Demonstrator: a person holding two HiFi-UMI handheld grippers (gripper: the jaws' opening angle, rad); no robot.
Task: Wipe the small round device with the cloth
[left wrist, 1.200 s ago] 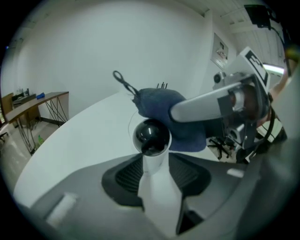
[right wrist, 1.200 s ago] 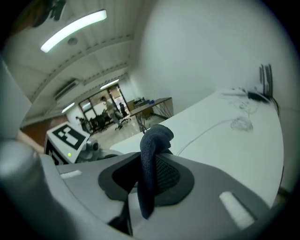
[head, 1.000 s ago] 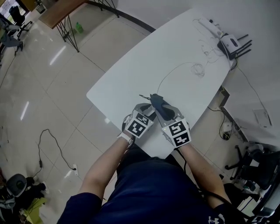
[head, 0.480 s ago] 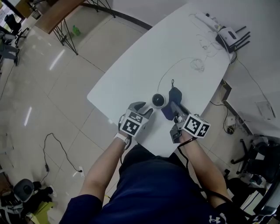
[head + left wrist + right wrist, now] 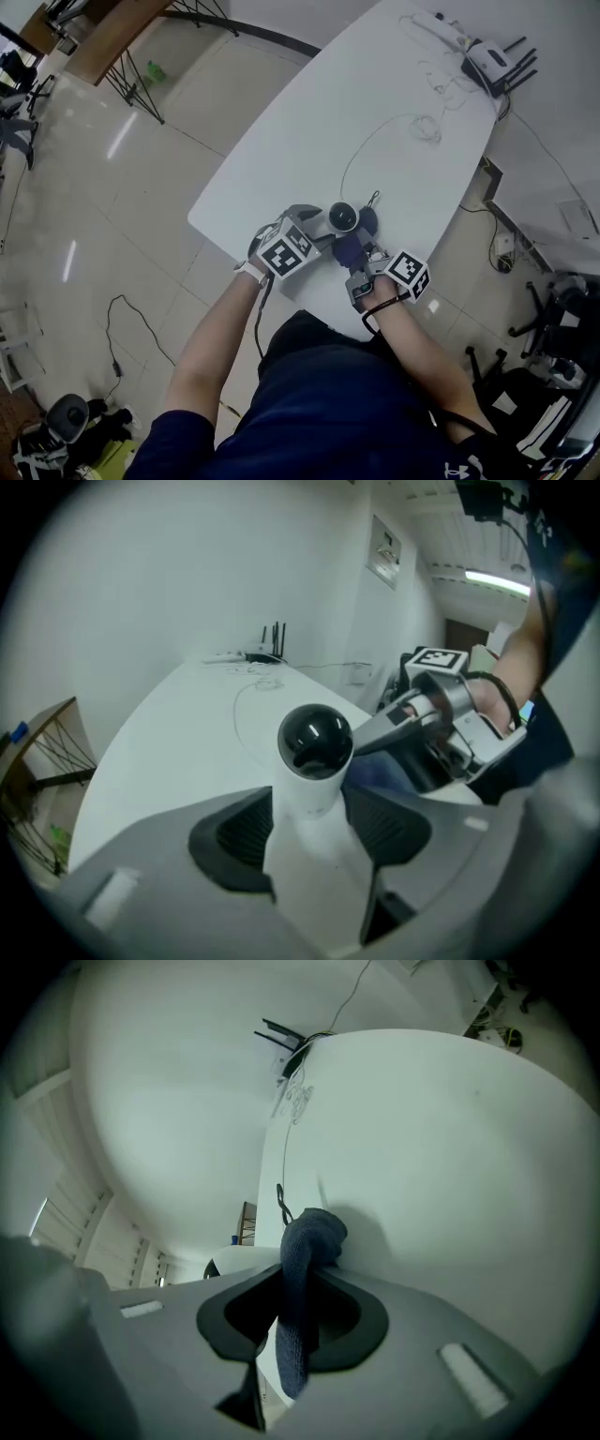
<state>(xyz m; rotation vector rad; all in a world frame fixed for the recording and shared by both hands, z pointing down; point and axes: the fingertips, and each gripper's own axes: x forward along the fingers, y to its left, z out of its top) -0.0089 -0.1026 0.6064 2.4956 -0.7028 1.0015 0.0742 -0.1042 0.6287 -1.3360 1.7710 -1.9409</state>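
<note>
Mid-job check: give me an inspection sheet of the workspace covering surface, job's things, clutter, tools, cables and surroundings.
Surface: white rounded table; the work sits at its near edge.
Job's things: small round white device with a black dome stands upright; dark blue cloth close beside it, contact unclear.
Clutter: white router with black antennas and white power strip at the far end.
Tools: left tool jaws opening, device between them; right tool shut on the cloth.
Cables: thin white cable curves from the far end toward the device; black floor cable.
Surroundings: pale tiled floor; wooden desk on metal legs.
</note>
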